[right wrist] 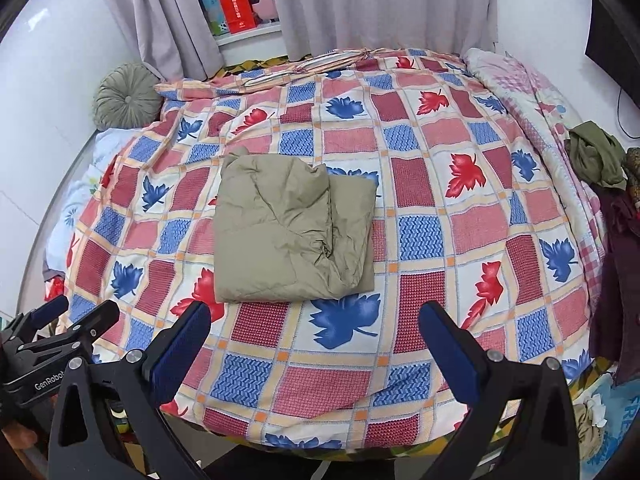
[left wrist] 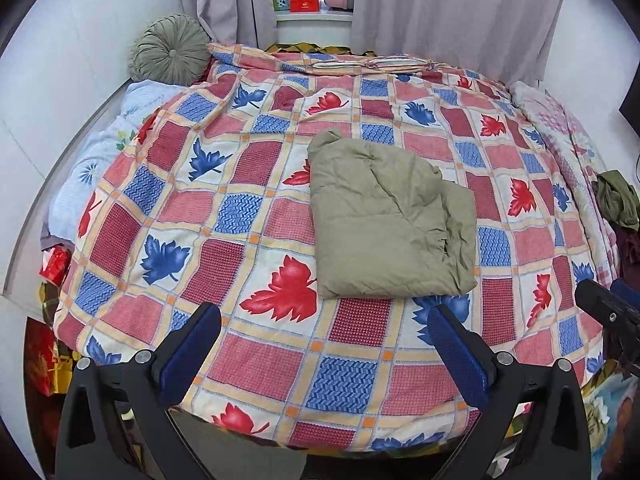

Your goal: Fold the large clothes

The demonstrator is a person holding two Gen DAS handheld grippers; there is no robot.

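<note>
In the middle of the bed, on the leaf-patterned quilt (left wrist: 256, 184), lies the olive-green padded jacket (left wrist: 384, 216), already folded into a rough square bundle with one layer doubled over another and a narrower flap showing along its right side. Both tools hang back at the near edge of the bed, well apart from the garment: the left tool (left wrist: 324, 344) has its blue-padded fingers (left wrist: 192, 344) spread wide with nothing between them, and the right tool (right wrist: 314, 344) stands just as wide and just as empty. The jacket looks light and puffy, soft all through, with a smooth, faintly shiny shell that is likely to slip under the pads and spring open if pinched thinly. My judgement is that a firm hold should take in all stacked layers at once, at the two near corners, or along the thick folded edge on the left, rather than the loose top flap, which would peel away alone. A round pleated cushion (left wrist: 170, 50) sits by the wall at the far left, and a heap of dark clothes (right wrist: 600, 160) lies at the bed's right edge, clear of the work.
</note>
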